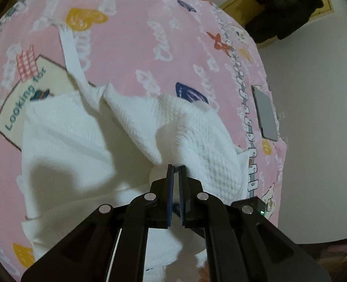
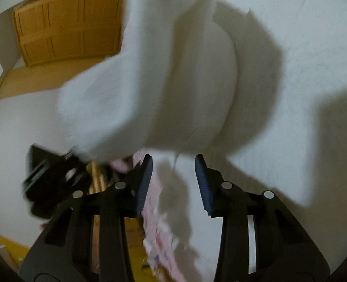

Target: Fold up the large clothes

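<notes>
A white waffle-textured garment [image 1: 79, 141] lies crumpled on a pink patterned bedspread [image 1: 138, 35], with a white strap [image 1: 71, 51] trailing away from it. My left gripper [image 1: 176, 166] is shut on a raised fold of this garment near its right side. In the right wrist view the same white garment [image 2: 161, 82] hangs blurred in front of the camera. My right gripper [image 2: 173, 162] stands open below it. Cloth shows behind the gap, but the pads do not press on it.
A flat grey rectangle [image 1: 266, 115] lies near the bed's right edge, with a white wall beyond. A dark heap [image 1: 288, 7] sits in a yellow-rimmed holder at the top right. A wooden panelled door [image 2: 67, 23] and a blurred black device [image 2: 53, 178] show left of the right gripper.
</notes>
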The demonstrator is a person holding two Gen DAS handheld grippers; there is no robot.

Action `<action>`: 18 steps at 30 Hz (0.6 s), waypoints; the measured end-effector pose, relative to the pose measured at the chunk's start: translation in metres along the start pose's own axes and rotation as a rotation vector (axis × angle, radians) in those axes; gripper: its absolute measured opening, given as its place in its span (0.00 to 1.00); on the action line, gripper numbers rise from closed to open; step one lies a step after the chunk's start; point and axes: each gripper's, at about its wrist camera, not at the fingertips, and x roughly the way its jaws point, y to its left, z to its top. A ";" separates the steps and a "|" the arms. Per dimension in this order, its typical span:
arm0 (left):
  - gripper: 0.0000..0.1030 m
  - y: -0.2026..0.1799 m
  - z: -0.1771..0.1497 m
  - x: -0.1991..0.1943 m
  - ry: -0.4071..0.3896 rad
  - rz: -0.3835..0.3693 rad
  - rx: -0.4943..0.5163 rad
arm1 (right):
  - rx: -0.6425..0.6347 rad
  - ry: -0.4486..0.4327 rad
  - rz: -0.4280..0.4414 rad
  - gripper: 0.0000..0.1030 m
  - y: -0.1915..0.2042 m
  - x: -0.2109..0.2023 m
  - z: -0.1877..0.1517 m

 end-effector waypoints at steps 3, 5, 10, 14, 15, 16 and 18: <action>0.04 0.003 0.003 -0.004 0.000 0.013 0.015 | -0.059 -0.060 -0.028 0.33 0.010 0.007 0.006; 0.04 0.010 0.003 -0.009 -0.004 0.005 0.007 | -0.120 -0.084 -0.091 0.33 0.018 0.010 0.012; 0.04 0.033 -0.002 -0.019 -0.027 -0.035 -0.034 | -0.458 -0.155 -0.291 0.33 0.048 0.019 0.030; 0.04 0.045 -0.011 -0.008 0.004 -0.049 -0.056 | -0.600 -0.065 -0.281 0.33 0.054 0.012 0.006; 0.04 0.045 -0.016 0.000 0.022 -0.052 -0.054 | -0.625 -0.051 -0.283 0.33 0.054 0.009 -0.002; 0.04 0.044 -0.021 0.008 0.039 -0.057 -0.053 | -0.663 -0.029 -0.287 0.33 0.053 0.004 -0.014; 0.04 0.040 -0.031 0.024 0.069 -0.074 -0.055 | -0.689 -0.005 -0.302 0.33 0.051 -0.007 -0.033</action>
